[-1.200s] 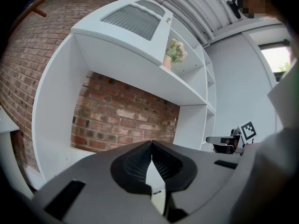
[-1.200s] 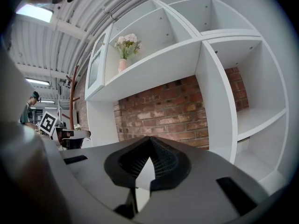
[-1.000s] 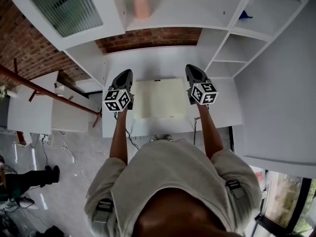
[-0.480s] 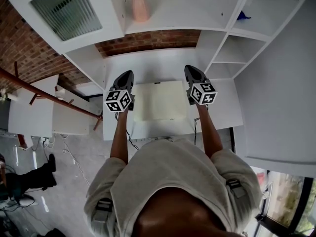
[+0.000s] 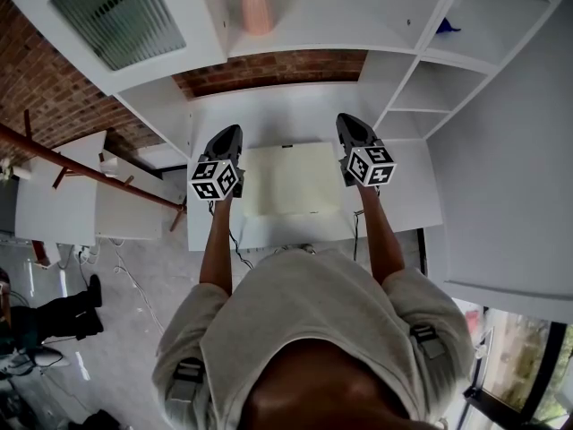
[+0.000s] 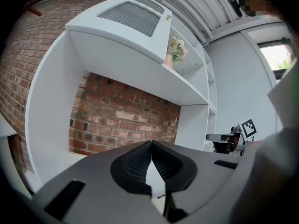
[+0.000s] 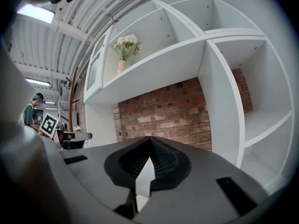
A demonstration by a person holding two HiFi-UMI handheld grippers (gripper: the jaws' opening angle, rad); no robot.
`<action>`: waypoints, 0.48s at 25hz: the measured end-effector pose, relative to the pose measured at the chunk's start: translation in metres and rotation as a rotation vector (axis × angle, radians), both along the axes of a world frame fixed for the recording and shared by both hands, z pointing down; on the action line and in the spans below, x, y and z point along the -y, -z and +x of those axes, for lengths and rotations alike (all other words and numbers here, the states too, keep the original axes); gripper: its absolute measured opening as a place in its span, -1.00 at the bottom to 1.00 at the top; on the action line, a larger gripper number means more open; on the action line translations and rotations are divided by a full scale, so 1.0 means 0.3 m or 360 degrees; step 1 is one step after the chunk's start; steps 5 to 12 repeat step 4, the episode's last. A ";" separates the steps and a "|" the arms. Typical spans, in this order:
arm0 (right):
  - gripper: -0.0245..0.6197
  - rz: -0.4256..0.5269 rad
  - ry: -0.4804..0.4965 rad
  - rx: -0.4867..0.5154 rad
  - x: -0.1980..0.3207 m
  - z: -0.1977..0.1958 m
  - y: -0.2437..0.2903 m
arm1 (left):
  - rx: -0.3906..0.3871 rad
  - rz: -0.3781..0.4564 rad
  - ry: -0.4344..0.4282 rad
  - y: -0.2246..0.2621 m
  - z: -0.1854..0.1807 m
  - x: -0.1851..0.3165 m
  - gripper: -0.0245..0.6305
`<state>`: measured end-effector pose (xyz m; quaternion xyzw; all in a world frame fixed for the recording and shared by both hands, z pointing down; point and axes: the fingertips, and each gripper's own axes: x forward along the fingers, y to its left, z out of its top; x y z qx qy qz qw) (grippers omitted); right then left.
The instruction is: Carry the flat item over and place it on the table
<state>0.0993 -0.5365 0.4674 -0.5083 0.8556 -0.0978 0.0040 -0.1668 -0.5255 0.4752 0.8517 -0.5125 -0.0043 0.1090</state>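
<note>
A pale cream flat board [image 5: 291,182] sits level over the white table [image 5: 295,115] in the head view. My left gripper [image 5: 226,134] runs along its left edge and my right gripper [image 5: 349,124] along its right edge, both close against it. Whether the board rests on the table or hangs just above it, I cannot tell. In the left gripper view the jaws [image 6: 151,143] are shut tip to tip with nothing between them. The right gripper view shows its jaws [image 7: 150,139] shut and empty as well. The board is only a grey blur [image 6: 280,171] at the inner side.
White shelving surrounds the table, with a brick back wall [image 5: 269,68] and a pink vase [image 5: 256,7] on the shelf above. Open cubbies [image 5: 430,88] rise at the right. A red-brown rail [image 5: 81,164] crosses at the left, and a person [image 5: 49,316] stands on the floor at the lower left.
Both grippers and the board stay where they were. Only the person at the lower left has shifted a leg.
</note>
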 end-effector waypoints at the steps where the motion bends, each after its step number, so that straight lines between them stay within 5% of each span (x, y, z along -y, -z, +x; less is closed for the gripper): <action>1: -0.85 -0.0004 -0.0002 0.0002 0.001 0.000 -0.004 | -0.0001 -0.0003 -0.0002 -0.004 0.000 0.001 -0.87; 12: -0.85 -0.0015 -0.0011 0.0009 0.002 0.000 -0.018 | -0.0005 -0.0009 -0.0005 -0.014 -0.003 0.003 -0.87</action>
